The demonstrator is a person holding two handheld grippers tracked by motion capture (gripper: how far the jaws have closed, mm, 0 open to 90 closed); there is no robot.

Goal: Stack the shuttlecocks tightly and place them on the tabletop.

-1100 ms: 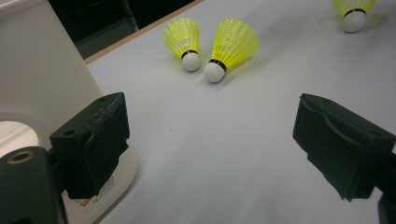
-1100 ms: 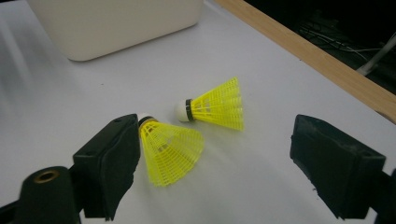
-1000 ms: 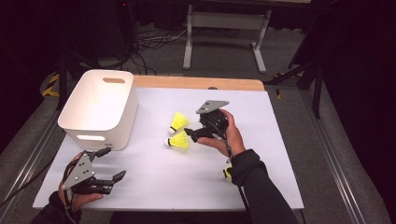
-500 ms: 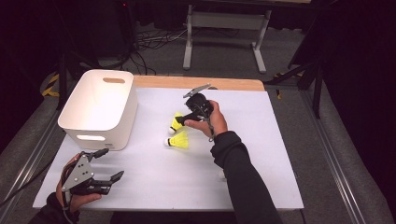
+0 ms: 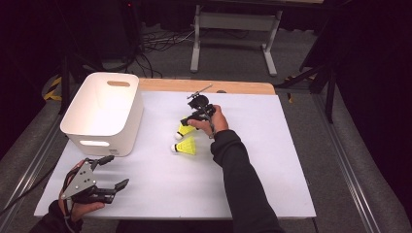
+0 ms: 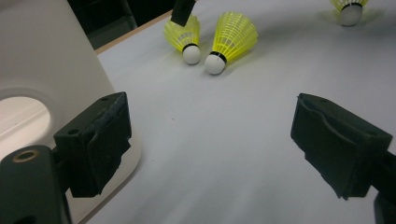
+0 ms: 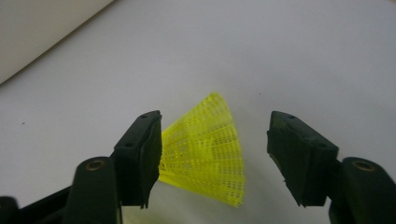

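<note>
The far shuttlecock [image 5: 185, 129] lies on the white sheet [image 5: 272, 160] to the right of the bin [image 5: 104, 114], its yellow skirt between the jaws of my right gripper [image 5: 187, 122]. In the right gripper view the skirt [image 7: 205, 149] sits close against the left jaw, with a clear gap to the right jaw, so the pads are not pressing it yet. Those jaws have just been closing around it, and I read them as released, with nothing grasped. In the left gripper view a black jaw tip rests over that skirt [image 6: 183, 33].

A 2nd shuttlecock [image 5: 185, 147] lies just beside it, a little farther from the bin's back edge and nearer me, apart from the gripper. In the left gripper view its cork points toward me [image 6: 232, 41]. A 3rd one [image 6: 349, 10] lies well right of the bin, past the other 2.

My left gripper [image 5: 114, 187] hovers low near the bin's front corner, jaws spread wide and holding nothing. The bin's handle slot [image 6: 21, 116] glows at the left of its view.
</note>
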